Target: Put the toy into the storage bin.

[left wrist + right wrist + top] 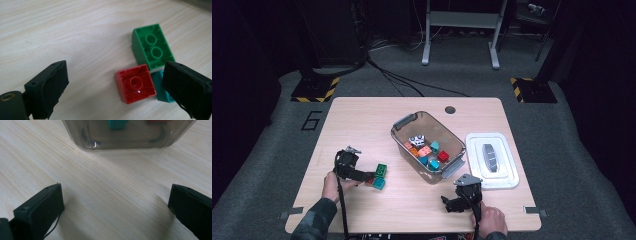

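Note:
Three toy bricks lie together on the wooden table (362,125): a green one (152,47) (381,170), a red one (135,83) (371,181) and a teal one (162,91) (379,184). All three lie with their hollow undersides up in the left gripper view. My left gripper (120,87) (365,176) is open, and the red brick sits between its jaws with gaps on both sides. My right gripper (116,207) (448,204) is open over bare wood near the table's front edge. Just ahead of it stands a clear plastic bin (125,135) (428,143).
The bin holds several coloured bricks (428,150). Its white lid (491,159) lies flat to the right of it. A round cable hole (450,109) is near the table's far edge. Dark floor, cables and a frame stand lie beyond the table.

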Available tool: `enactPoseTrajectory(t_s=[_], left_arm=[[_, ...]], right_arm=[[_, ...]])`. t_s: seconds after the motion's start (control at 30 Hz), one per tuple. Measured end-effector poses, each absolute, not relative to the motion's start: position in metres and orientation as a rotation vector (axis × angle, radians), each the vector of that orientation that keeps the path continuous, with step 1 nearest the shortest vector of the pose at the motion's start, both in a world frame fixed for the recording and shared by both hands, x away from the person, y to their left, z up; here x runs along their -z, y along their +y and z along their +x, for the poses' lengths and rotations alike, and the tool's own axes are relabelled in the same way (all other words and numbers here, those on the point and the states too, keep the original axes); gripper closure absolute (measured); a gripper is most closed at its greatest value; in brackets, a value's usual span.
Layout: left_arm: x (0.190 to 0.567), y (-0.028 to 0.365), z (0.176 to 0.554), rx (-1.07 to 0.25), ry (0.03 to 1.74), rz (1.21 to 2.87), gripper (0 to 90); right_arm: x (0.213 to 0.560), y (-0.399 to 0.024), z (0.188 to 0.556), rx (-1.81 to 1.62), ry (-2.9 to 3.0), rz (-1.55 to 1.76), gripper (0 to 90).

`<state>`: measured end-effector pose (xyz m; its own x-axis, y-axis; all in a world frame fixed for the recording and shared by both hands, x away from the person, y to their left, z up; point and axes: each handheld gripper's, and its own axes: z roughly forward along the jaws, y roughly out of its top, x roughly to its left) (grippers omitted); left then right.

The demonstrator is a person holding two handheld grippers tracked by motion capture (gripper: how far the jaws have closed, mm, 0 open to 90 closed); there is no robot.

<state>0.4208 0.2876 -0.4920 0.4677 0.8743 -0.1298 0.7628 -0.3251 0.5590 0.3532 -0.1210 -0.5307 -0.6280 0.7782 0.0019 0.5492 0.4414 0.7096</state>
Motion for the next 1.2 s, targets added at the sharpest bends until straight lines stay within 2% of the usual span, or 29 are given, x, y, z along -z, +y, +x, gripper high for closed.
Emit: enactPoseTrajectory(t_s=[0.2,0.27,0.43,0.67,0.77,1.2], left_arm=[[0.500,0.289,0.419,-0.264,1.362,2.158,18.5],[0.500,0.290,0.418,-0.269,1.349,2.168,27.3],[0.501,0.290,0.417,-0.267,1.341,2.162,40.6],[0.500,0.284,0.421,-0.286,1.310,2.197,48.4],[0.501,0.283,0.422,-0.281,1.314,2.197,56.5],[0.484,0.287,0.425,-0.300,1.289,2.178,58.7]], right_arm=[[0.531,-0.121,0.353,-0.989,2.375,1.130,0.0],[0.531,-0.121,0.353,-0.989,2.375,1.131,0.0],[0.531,-0.121,0.353,-0.989,2.375,1.129,0.0],[0.531,-0.121,0.353,-0.990,2.373,1.133,0.0],[0.531,-0.121,0.353,-0.989,2.375,1.130,0.0],[0.531,-0.121,0.353,-0.989,2.373,1.135,0.0]])
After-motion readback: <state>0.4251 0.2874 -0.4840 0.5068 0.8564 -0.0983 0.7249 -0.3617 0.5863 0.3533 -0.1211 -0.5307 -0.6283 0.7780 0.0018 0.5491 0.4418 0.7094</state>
